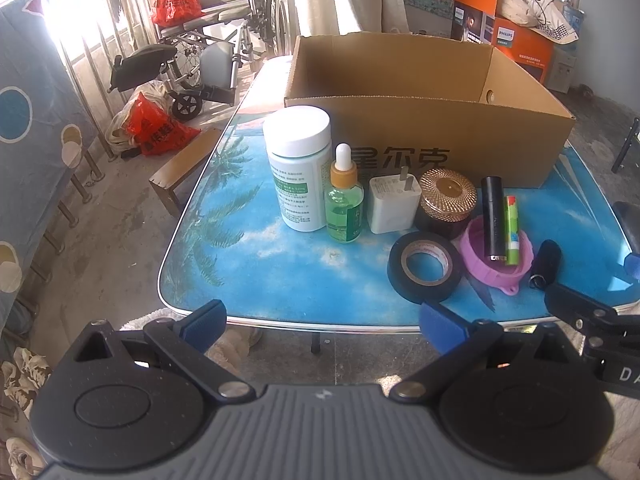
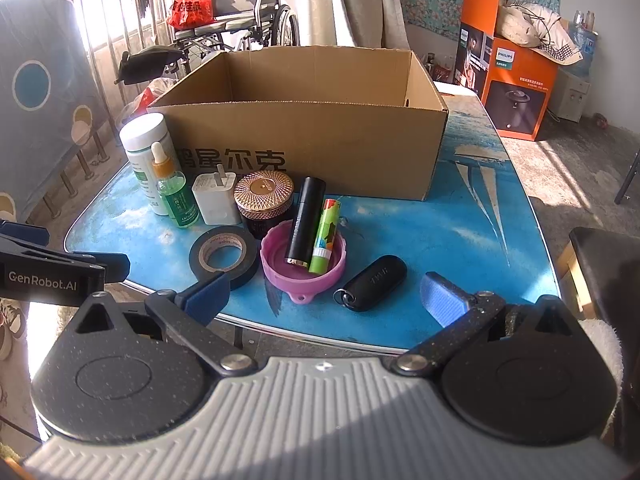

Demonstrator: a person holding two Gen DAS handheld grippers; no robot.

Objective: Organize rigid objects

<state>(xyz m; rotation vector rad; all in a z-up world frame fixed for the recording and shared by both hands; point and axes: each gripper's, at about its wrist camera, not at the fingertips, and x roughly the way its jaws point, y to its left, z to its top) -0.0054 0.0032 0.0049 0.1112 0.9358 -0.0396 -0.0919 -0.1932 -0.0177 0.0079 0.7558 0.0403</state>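
Note:
An open cardboard box [image 1: 440, 136] [image 2: 304, 140] stands at the back of the blue table [image 1: 280, 264] [image 2: 460, 248]. In front of it sit a white pill bottle [image 1: 298, 168] [image 2: 146, 152], a green dropper bottle [image 1: 344, 200] [image 2: 172, 188], a white charger [image 1: 394, 204] [image 2: 214, 200], a gold-lidded jar [image 1: 448, 204] [image 2: 264, 200], black tape [image 1: 424, 268] [image 2: 224, 256], a pink lid [image 1: 496, 268] [image 2: 300, 268] holding a black tube [image 1: 493, 220] [image 2: 306, 220] and a green tube [image 1: 511, 228] [image 2: 326, 236], and a black key fob [image 1: 546, 264] [image 2: 372, 288]. My left gripper [image 1: 324, 326] and right gripper [image 2: 326, 300] hang open at the near edge, holding nothing.
A wheelchair [image 1: 216, 48] [image 2: 240, 20] and red bags [image 1: 160, 128] stand on the floor beyond the table's left side. Orange boxes [image 2: 516, 80] sit at the back right. A wooden bench [image 1: 180, 168] lies left of the table. A dark stool [image 2: 600, 264] is near my right.

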